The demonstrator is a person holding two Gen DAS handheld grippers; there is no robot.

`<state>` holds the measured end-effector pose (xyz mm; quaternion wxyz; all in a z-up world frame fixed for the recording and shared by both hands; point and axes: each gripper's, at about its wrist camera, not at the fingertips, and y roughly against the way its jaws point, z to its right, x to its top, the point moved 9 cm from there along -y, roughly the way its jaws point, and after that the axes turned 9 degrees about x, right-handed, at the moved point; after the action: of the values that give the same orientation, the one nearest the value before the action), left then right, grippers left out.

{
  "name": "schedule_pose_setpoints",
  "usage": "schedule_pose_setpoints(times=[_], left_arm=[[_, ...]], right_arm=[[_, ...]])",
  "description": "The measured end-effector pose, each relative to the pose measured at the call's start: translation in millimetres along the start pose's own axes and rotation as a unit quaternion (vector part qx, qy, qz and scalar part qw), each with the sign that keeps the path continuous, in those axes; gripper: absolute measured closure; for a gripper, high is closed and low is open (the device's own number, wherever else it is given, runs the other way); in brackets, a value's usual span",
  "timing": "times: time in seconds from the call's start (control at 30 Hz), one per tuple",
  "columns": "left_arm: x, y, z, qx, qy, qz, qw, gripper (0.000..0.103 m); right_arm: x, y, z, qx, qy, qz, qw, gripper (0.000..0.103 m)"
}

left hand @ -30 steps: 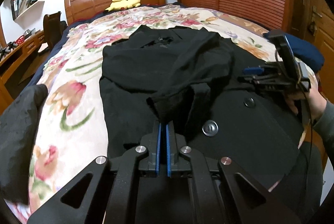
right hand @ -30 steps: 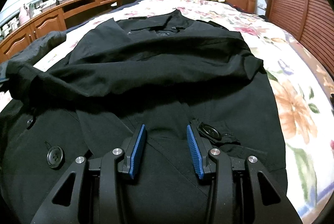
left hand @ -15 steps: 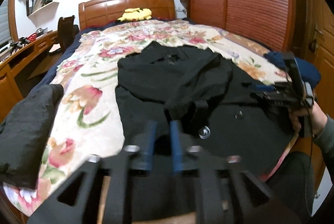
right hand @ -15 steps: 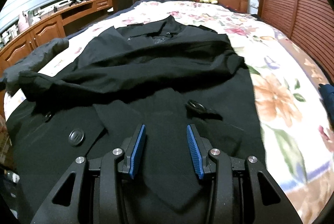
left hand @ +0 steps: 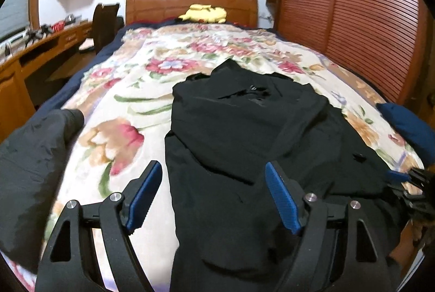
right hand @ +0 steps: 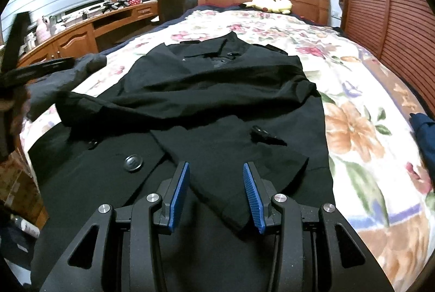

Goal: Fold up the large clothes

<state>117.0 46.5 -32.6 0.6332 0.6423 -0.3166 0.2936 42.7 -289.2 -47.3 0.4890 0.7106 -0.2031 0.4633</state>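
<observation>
Black coat [right hand: 206, 90] flat on floral bedspread [right hand: 353, 107], sleeves folded across; large buttons showing

Left gripper [left hand: 213, 194] pointing toward 12 o'clock, tilting downward, jaws just having been opening, now gaping wide, gripping nothing. Right gripper [right hand: 216, 194] aiming toward 12 o'clock, tilting downward, blue pads [right hand: 179, 196] standing partly apart, pressing on nothing.
</observation>
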Motion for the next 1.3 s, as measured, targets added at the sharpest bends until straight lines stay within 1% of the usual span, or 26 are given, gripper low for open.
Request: schedule_pose_setpoints(times=[0.1, 0.2, 0.3, 0.4, 0.47, 0.63, 0.77, 0.83, 0.93, 1.0, 1.03, 1.1, 1.17, 1.23, 1.3], left_arm=[[-9, -13, -2, 0.008, -0.004, -0.018, 0.9998, 0.024], [-24, -17, 3, 0.004, -0.017, -0.033, 0.9993, 0.024], [-45, -18, 10, -0.003, -0.029, -0.054, 0.9981, 0.024], [-69, -11, 22, -0.008, -0.053, -0.068, 0.9962, 0.024], [-83, -6, 29, -0.013, -0.070, -0.072, 0.9949, 0.024], [-105, -2, 33, -0.002, -0.099, -0.078, 0.9920, 0.024], [-108, -4, 28, -0.015, -0.083, -0.080, 0.9932, 0.024], [-112, -2, 27, -0.015, -0.079, -0.073, 0.9941, 0.024], [-116, 3, 26, -0.016, -0.076, -0.065, 0.9949, 0.024], [-118, 4, 25, -0.021, -0.071, -0.064, 0.9952, 0.024], [-118, 4, 24, -0.024, -0.069, -0.065, 0.9952, 0.024], [-117, 4, 24, -0.028, -0.065, -0.067, 0.9952, 0.024], [-117, 6, 24, -0.027, -0.065, -0.067, 0.9953, 0.024], [-117, 7, 23, -0.026, -0.066, -0.065, 0.9953, 0.024], [-118, 8, 22, -0.026, -0.065, -0.064, 0.9955, 0.024]], right_arm=[[0, 5, 2, -0.004, 0.006, 0.001, 1.000, 0.054], [0, 11, 8, -0.010, 0.004, 0.004, 1.000, 0.050], [-2, 15, 14, -0.021, 0.002, 0.003, 1.000, 0.049], [-6, 17, 15, -0.024, 0.000, 0.002, 1.000, 0.049], [-10, 18, 14, -0.023, -0.001, 0.000, 1.000, 0.049], [-14, 17, 9, -0.022, 0.002, -0.006, 1.000, 0.048], [-10, 15, 2, -0.009, 0.001, -0.006, 1.000, 0.048], [-7, 12, -5, -0.003, 0.008, -0.005, 1.000, 0.048], [4, 2, -22, 0.013, 0.020, -0.001, 1.000, 0.049], [17, -10, -35, 0.029, 0.021, 0.005, 0.999, 0.049], [24, -18, -41, 0.039, 0.020, 0.006, 0.999, 0.052], [39, -34, -52, 0.055, 0.018, 0.004, 0.998, 0.062], [52, -51, -61, 0.058, 0.019, 0.007, 0.998, 0.063], [58, -71, -69, 0.069, 0.012, -0.005, 0.998, 0.064], [56, -90, -72, 0.075, 0.006, -0.026, 0.997, 0.064]])
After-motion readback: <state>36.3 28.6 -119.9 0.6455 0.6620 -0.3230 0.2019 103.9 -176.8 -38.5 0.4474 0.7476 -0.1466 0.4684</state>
